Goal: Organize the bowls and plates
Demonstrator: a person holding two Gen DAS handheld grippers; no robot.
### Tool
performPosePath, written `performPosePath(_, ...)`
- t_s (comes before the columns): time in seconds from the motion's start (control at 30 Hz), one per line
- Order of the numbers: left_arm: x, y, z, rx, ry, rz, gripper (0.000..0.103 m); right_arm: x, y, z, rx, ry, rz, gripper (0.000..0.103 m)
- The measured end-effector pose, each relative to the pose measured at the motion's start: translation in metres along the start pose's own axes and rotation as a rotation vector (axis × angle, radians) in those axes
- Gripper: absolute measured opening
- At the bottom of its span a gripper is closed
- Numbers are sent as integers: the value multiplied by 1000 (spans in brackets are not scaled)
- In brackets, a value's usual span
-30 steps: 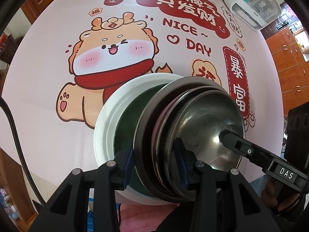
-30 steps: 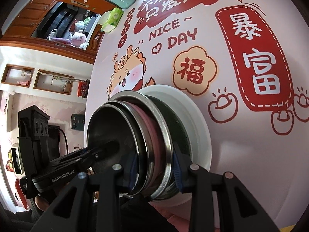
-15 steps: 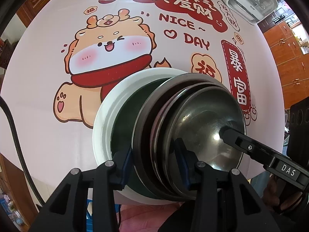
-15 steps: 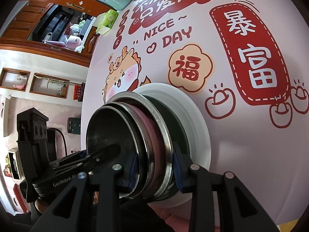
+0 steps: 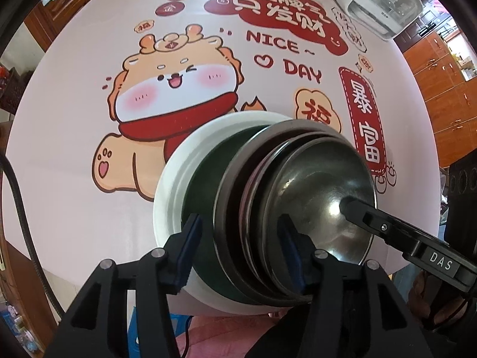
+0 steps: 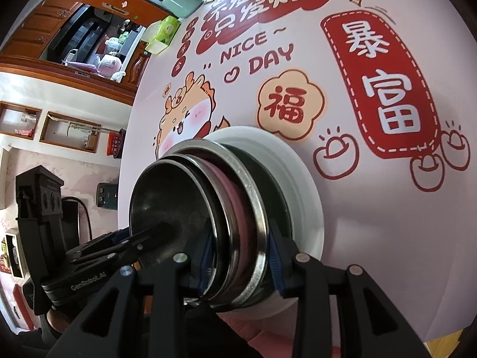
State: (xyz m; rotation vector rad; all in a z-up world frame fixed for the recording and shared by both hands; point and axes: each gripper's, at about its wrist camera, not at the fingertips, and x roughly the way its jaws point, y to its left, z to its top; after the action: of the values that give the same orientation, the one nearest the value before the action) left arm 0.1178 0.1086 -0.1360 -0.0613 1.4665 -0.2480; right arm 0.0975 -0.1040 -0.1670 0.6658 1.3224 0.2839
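Observation:
A nested stack stands near the front edge of the round table: a white plate (image 5: 170, 185) (image 6: 310, 203) at the bottom, then a dark green bowl (image 5: 202, 185), a wide steel bowl (image 5: 229, 179), a pink bowl (image 6: 235, 197) and a smaller steel bowl (image 5: 322, 185) (image 6: 161, 197) on top. My left gripper (image 5: 240, 238) straddles the steel rims. Its jaws are opening, and the outer pad stands clear of the rim. My right gripper (image 6: 241, 256) is shut on the rims from the other side, one finger inside the top bowl.
The pink printed tablecloth (image 5: 89, 119) spreads beyond the stack. A white appliance (image 5: 378, 3) sits at the far right and a green tissue box (image 6: 162, 34) at the far edge. A black cable (image 5: 18, 208) hangs off the left. Wooden cabinets surround the table.
The left gripper's jaws have widened and its outer pad has come away from the wide steel rim. The right gripper and the stack have hardly shifted.

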Motion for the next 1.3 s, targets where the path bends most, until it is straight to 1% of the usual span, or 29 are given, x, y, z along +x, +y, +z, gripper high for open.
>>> performPosePath(0.2,-10,2,-5,-12,-41,2,58,-9,1,2,-24,-41,-2,40)
performPosePath(0.37,-21,2,-9,-38,-100,9,58,-15,2,0,-54,-52,-6,41)
performPosePath(0.4,-24,1,-11,-42,-114,15,59,-16,1,-1,-60,-54,-6,41)
performPosePath(0.47,-31,-1,-15,-50,-150,31,65,-19,0,-4,-67,-59,-3,41)
performPosePath(0.6,-43,-9,-24,-45,-188,62,66,-31,-7,-11,-56,-74,19,42)
performPosePath(0.67,-50,-12,-29,-52,-204,69,66,-37,-8,-15,-59,-83,16,49)
performPosePath(0.73,-57,-17,-36,-66,-233,56,66,-45,-10,-20,-64,-95,11,56)
performPosePath(0.83,-65,-23,-44,-72,-259,60,66,-60,-13,-29,-66,-131,-15,63)
performPosePath(0.9,-70,-26,-52,-75,-288,78,66,-68,-14,-36,-78,-157,-35,65)
performPosePath(0.97,-75,-30,-60,-82,-318,107,70,-74,-15,-43,-92,-178,-59,66)
performPosePath(1.0,-76,-31,-64,-86,-328,117,71,-76,-15,-48,-101,-186,-69,68)
performPosePath(1.03,-78,-32,-70,-93,-337,129,71,-78,-15,-52,-114,-191,-79,73)
performPosePath(1.2,-77,-29,-93,-127,-334,153,71,-77,-11,-68,-156,-182,-106,86)
performPosePath(1.3,-75,-26,-106,-148,-309,159,71,-75,-5,-76,-184,-166,-128,89)
